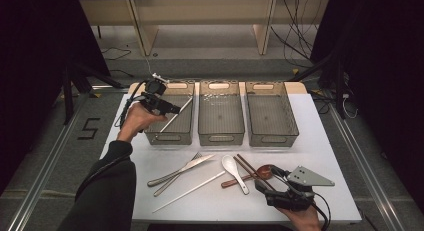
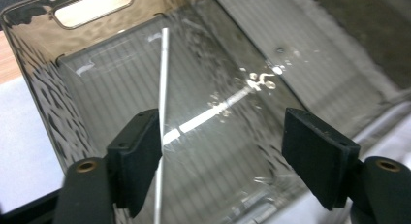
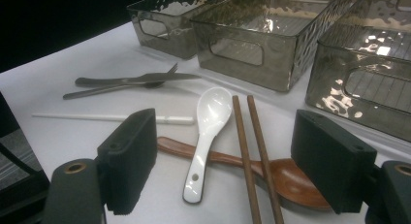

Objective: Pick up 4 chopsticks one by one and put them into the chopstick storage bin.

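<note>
My left gripper (image 1: 169, 109) (image 2: 223, 151) hovers over the left smoked-plastic bin (image 1: 170, 137) (image 2: 34, 69), jaws wide apart and gripping nothing. A white chopstick (image 1: 176, 115) (image 2: 163, 78) lies slanted inside that bin, passing just beside one pad. At the table's front right, my right gripper (image 1: 266, 180) (image 3: 242, 161) stands open and low. Just ahead of it are a white ceramic spoon (image 1: 234, 172) (image 3: 206, 132), a pair of brown chopsticks (image 1: 248, 167) (image 3: 249, 146) and a wooden spoon (image 1: 261, 172) (image 3: 291, 178).
A second white chopstick (image 1: 190, 191) (image 3: 111, 118) lies on the white table, with a knife and fork (image 1: 180, 171) (image 3: 131, 80) crossed beside it. The middle bin (image 1: 221, 136) and right bin (image 1: 272, 137) stand in the same row as the left one.
</note>
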Demonstrator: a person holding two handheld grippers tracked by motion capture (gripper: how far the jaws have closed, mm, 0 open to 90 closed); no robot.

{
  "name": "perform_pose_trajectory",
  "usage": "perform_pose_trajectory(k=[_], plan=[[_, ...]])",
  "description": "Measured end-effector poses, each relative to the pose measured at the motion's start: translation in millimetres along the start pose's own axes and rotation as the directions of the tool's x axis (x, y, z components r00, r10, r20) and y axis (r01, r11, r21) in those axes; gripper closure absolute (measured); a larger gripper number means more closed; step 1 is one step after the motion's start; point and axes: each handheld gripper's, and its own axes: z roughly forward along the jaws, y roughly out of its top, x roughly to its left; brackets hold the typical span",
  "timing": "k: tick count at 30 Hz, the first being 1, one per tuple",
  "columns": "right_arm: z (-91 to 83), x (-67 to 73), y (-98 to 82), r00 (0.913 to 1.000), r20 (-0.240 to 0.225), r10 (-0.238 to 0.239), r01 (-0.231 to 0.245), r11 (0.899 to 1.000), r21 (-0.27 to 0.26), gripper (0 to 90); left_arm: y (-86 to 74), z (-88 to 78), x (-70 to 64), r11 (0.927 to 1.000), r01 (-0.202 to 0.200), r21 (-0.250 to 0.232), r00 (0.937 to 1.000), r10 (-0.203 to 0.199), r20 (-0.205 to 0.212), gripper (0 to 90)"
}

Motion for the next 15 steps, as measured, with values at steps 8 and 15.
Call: perform_pose_trajectory(k=[8,15], plan=[[-0.2,0.5,0.4,1.0,0.002,-0.006,0.006,1.0,-0.001,25.7,-20.8,-18.3,-14.5,0.9993,0.025,-0.029,0.9971,-0.022,0.072,22.8],[-1.3,-0.1,0.9,1.0,0.005,-0.004,0.004,1.0,-0.007,25.6,-46.6,-22.6,-38.8,0.9993,-0.014,-0.036,0.993,0.018,0.117,20.7]])
